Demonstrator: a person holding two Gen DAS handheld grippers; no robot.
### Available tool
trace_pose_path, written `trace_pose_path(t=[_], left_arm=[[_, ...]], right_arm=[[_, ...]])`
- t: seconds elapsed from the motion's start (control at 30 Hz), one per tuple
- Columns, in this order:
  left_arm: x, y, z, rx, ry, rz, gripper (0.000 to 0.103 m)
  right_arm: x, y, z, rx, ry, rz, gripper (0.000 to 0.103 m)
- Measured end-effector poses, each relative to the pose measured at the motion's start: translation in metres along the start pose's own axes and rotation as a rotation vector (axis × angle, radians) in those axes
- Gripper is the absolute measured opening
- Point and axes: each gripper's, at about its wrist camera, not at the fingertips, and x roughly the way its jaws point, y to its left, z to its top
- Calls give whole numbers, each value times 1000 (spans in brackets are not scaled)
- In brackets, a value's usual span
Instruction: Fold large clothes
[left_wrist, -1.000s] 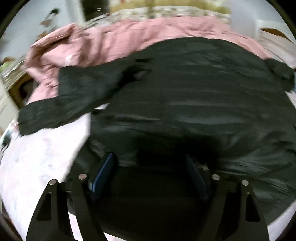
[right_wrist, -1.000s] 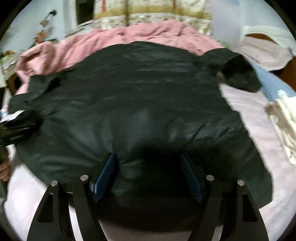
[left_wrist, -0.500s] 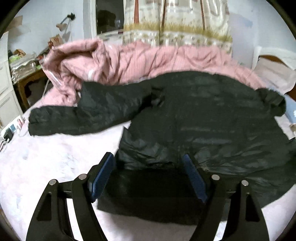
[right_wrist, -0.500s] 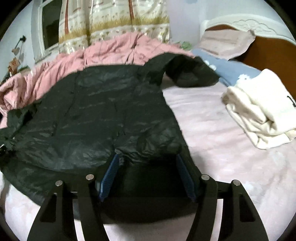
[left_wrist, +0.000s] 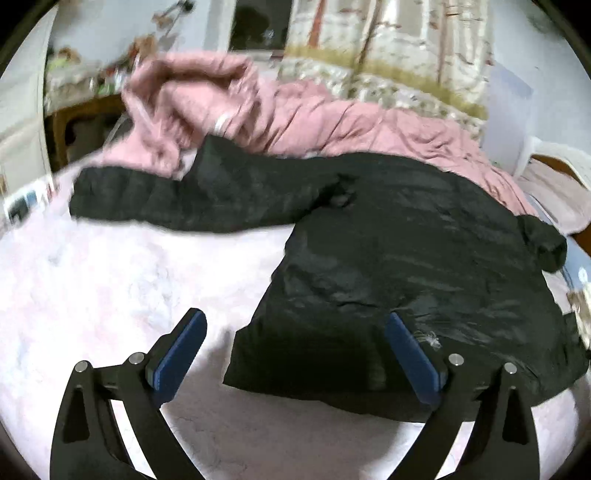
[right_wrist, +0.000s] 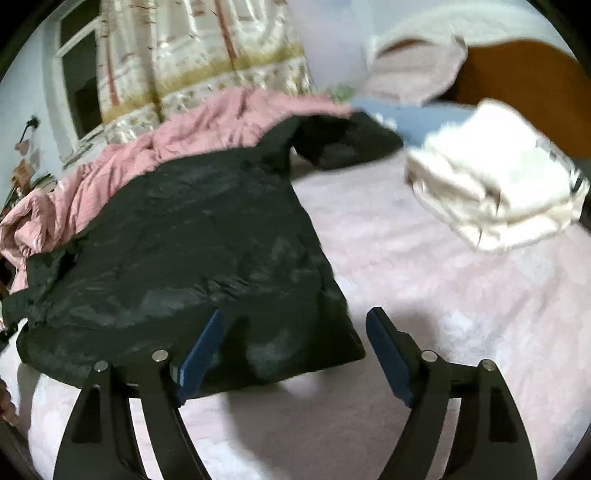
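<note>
A black puffy jacket (left_wrist: 406, 258) lies spread flat on a bed with a pale pink sheet (left_wrist: 110, 288), its hem nearest the cameras. One sleeve (left_wrist: 177, 199) stretches out sideways; the other (right_wrist: 343, 140) bunches near a blue pillow (right_wrist: 424, 118). A rumpled pink duvet (left_wrist: 332, 122) lies behind the jacket, and folded cream clothing (right_wrist: 498, 184) sits well apart on the sheet.

The left hand-held gripper (left_wrist: 295, 343) hangs over the hem's left corner, its jaws opening and pressing nothing. The right hand-held gripper (right_wrist: 295, 343) hangs over the right corner, jaws likewise opening, with fabric between them but not pinched.

The spreading looks finished. A good next step is probably to smooth the body, then bring each sleeve across the back so the edges line up before folding the hem upward; puffy fabric tends to spring back.

No containers are visible.
</note>
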Motion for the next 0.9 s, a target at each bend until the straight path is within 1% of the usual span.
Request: trace_pose_path(t=[0.03,0.07,0.1,0.13,0.17,0.2,0.23,0.27,0.3,0.4,0.5,0.57,0.6,0.63,0.67,0.7,0.73,0.77,0.8,0.83,0.9], left_arm=[[7,4,-1,-22,33,-29,94],[16,7,-2,-44,74,-74,86],[25,9,-5,-57,117,-130,53],[32,10,-8,-67,156,-169,27],[34,10,-10,-67,164,-181,25],[29,8,-12,-56,152,-177,17],[23,6,-13,-45,141,-173,13],[13,3,-15,-34,123,-163,13],[3,1,-18,-26,108,-153,13],[-24,-2,-34,5,86,-88,12],[-38,-3,-50,71,78,-38,14],[-42,-4,-57,114,57,-10,19],[-44,-6,-58,136,39,10,24],[-46,-8,-57,152,13,33,29],[-50,-9,-56,164,-19,57,34],[-57,-12,-55,180,-65,82,43],[-64,-14,-53,193,-105,88,53],[-72,-17,-53,207,-148,84,57],[-81,-20,-52,221,-190,71,66],[-89,-23,-51,236,-228,53,71],[-100,-30,-52,265,-276,8,72]], right_arm=[[9,-6,0,29,38,25,81],[14,-11,-1,44,61,54,81],[21,-14,-1,58,89,94,75],[26,-17,-1,72,114,114,54],[28,-18,-1,79,118,111,42],[28,-20,-2,85,113,115,24],[24,-21,-3,96,100,125,19],[18,-21,-4,103,82,124,14],[10,-19,-6,103,61,110,12],[-18,-12,-16,66,3,58,12],[-34,-9,-30,18,-2,36,12],[-37,-10,-38,-3,6,20,16],[-38,-12,-40,-8,6,-2,22],[-39,-13,-39,-4,-5,-23,26],[-42,-14,-37,-1,-25,-40,28],[-49,-15,-36,-3,-60,-60,33],[-57,-16,-35,-11,-104,-85,44],[-66,-15,-34,-18,-145,-102,52],[-74,-15,-33,-24,-188,-105,65],[-87,-13,-33,-36,-255,-87,67],[-98,-5,-34,-69,-301,-38,67]])
